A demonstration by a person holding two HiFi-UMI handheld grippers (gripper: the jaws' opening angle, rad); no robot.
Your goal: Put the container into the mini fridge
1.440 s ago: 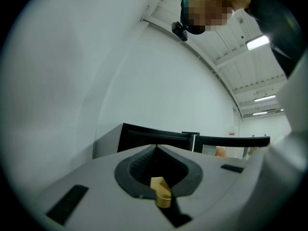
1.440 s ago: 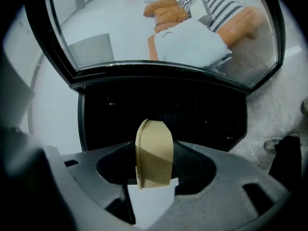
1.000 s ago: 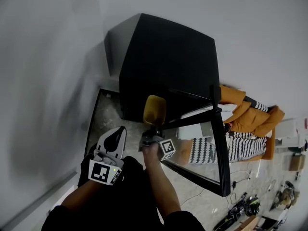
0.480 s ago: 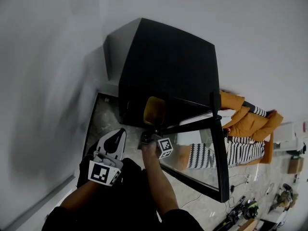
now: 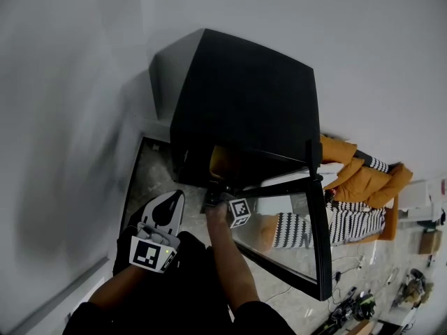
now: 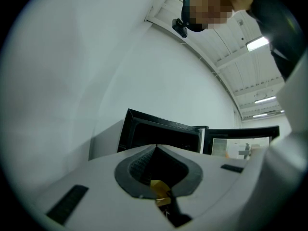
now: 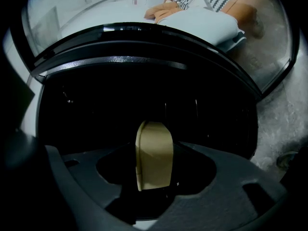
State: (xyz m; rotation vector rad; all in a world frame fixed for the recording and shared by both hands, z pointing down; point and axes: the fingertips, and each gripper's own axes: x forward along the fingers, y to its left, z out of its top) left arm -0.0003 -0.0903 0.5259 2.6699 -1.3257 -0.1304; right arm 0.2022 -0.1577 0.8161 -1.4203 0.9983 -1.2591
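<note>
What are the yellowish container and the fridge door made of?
Container: probably matte tan plastic, as it is smooth and opaque with a moulded seam. Fridge door: seemingly glass in a glossy black frame, since the surroundings show in its pane.

The mouth of the mini fridge (image 5: 244, 96) stands open before us (dark inside); its swung-out glass door (image 5: 293, 246) walls our right.

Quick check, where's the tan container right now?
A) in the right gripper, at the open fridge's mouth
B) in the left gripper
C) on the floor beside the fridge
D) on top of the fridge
A: the right gripper is clamped on the tan container, which sits in the dark opening of the mini fridge with the glass door swung open.
</note>
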